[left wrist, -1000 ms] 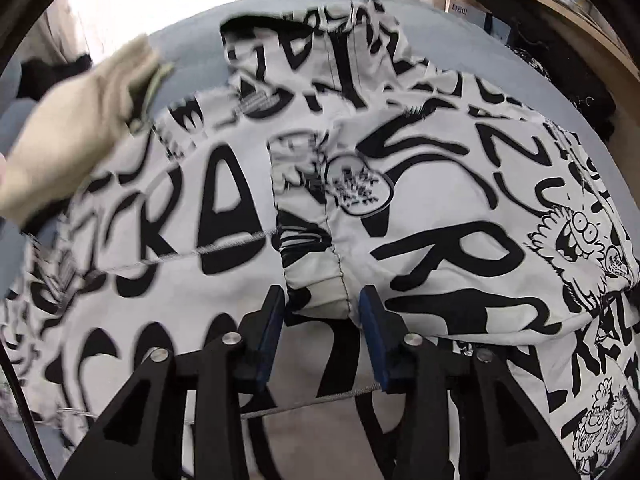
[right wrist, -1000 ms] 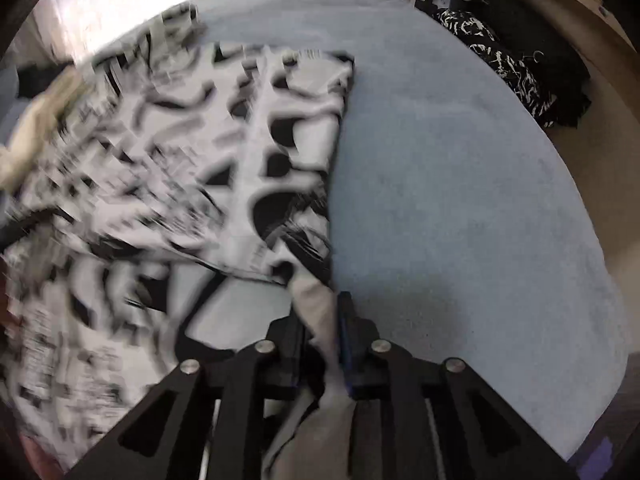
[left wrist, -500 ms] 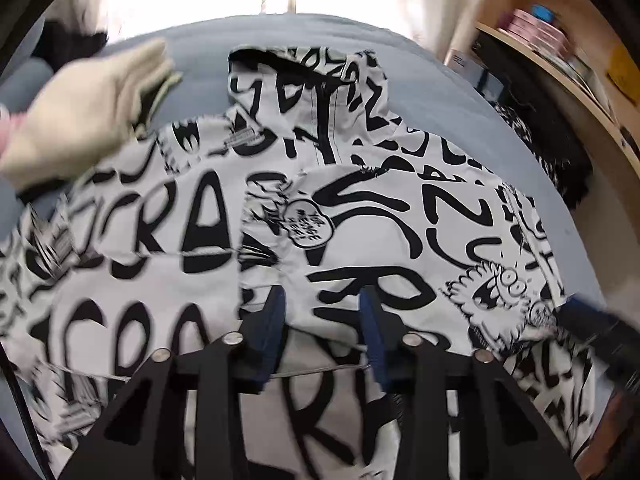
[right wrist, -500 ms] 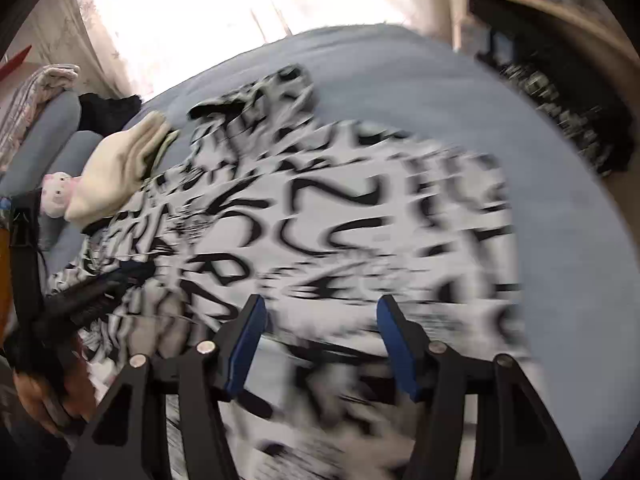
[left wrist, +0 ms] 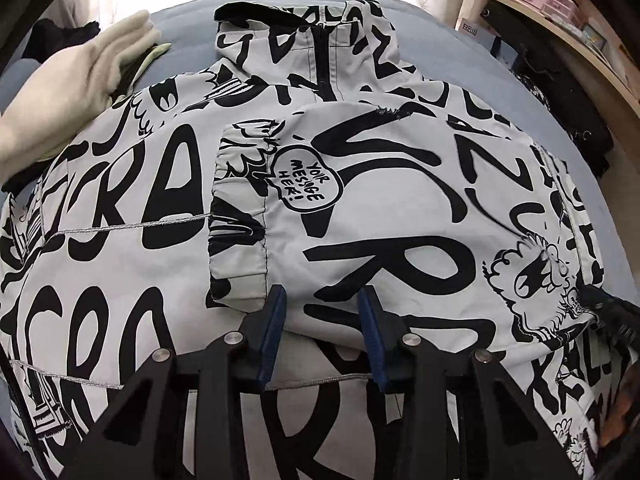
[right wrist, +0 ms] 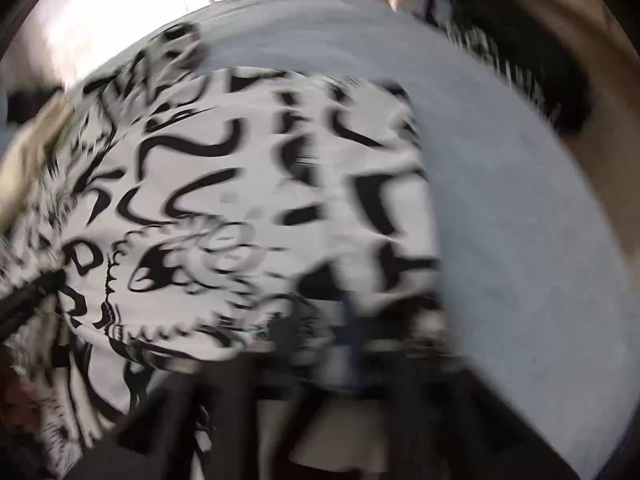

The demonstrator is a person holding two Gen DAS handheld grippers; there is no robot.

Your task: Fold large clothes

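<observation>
A white jacket (left wrist: 400, 200) with black graffiti print lies spread on the blue bed (left wrist: 500, 92), collar at the far side. One sleeve is folded across its chest, the cuff (left wrist: 240, 240) near the middle. My left gripper (left wrist: 323, 316) hovers over the sleeve's near edge, its blue pads apart and not pinching any cloth. The right wrist view is badly blurred: my right gripper (right wrist: 352, 320) sits low over the jacket's (right wrist: 240, 184) right side with its jaws together. Whether cloth is caught between them is hidden by the blur. Its dark tip (left wrist: 612, 312) shows at the right in the left wrist view.
A cream garment (left wrist: 72, 92) lies at the jacket's far left shoulder. Dark clothes (left wrist: 568, 100) are heaped by a wooden shelf (left wrist: 560, 20) on the right. Bare blue bedding (right wrist: 520, 200) stretches right of the jacket.
The sleeve cuff that sat between my left fingers now lies flat across the chest. My right gripper let go of the grey cloth, opened wide, then closed over the jacket's right side.
</observation>
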